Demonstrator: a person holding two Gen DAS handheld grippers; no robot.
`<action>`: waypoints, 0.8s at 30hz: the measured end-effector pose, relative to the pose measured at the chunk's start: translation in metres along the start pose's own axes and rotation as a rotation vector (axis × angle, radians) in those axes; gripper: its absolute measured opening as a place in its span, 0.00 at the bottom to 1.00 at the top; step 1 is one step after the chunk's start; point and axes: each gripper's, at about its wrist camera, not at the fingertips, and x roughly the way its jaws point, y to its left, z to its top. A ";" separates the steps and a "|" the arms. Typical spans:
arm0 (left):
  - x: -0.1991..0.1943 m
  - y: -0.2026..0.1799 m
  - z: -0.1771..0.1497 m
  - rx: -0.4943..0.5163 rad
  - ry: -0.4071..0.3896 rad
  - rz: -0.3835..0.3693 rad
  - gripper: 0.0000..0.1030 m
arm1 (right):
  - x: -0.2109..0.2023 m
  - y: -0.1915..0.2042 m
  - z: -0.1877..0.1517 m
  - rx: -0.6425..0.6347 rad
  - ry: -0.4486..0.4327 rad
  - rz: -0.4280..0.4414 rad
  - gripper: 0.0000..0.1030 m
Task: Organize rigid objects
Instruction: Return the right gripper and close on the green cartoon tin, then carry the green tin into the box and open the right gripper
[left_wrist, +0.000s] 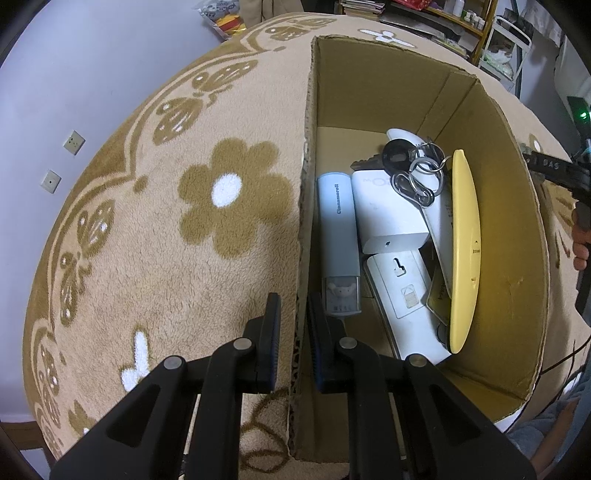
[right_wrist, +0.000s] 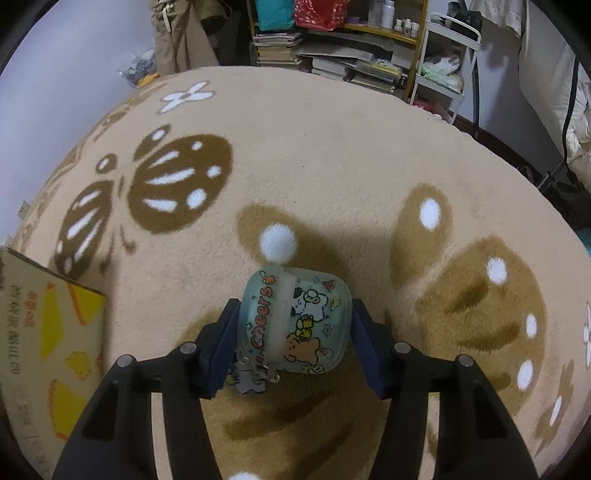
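A beige plush rug (left_wrist: 155, 236) patterned with brown flowers and butterflies covers the whole surface. On it stands an open cardboard box (left_wrist: 517, 236). The left gripper (left_wrist: 293, 310) pinches the box's left wall, one finger outside on the rug side and the other inside, jaws nearly together on the cardboard edge.

Inside the box, against its right wall, a yellow oval plate (left_wrist: 464, 251) stands on edge. Left of the plate lie a white power bank (left_wrist: 388, 210) and, nearer the gripper, a white flat device (left_wrist: 402, 295). Along the box's left wall lies a pale blue "Cinnamoroll" case (left_wrist: 339, 236), lengthwise. At the far end of the box, on top of the white things, sits a key bunch with rings and a carabiner (left_wrist: 413, 166).

In the right wrist view the box's printed outer side (right_wrist: 44, 350) shows at the left edge. Well right of the box, the right gripper (right_wrist: 295, 325) clamps a translucent earbud case (right_wrist: 295, 317) with cartoon stickers and "Cheers" lettering, held over the rug; a small charm (right_wrist: 247, 380) dangles from it.
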 end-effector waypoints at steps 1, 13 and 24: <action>0.001 -0.001 0.000 0.003 0.002 0.003 0.13 | -0.003 0.001 -0.001 0.003 -0.004 0.007 0.60; 0.002 -0.002 0.002 0.012 0.006 0.010 0.12 | -0.056 0.026 -0.007 -0.057 -0.083 0.085 0.60; 0.003 -0.004 0.002 0.014 0.010 0.017 0.13 | -0.124 0.069 -0.002 -0.147 -0.207 0.193 0.60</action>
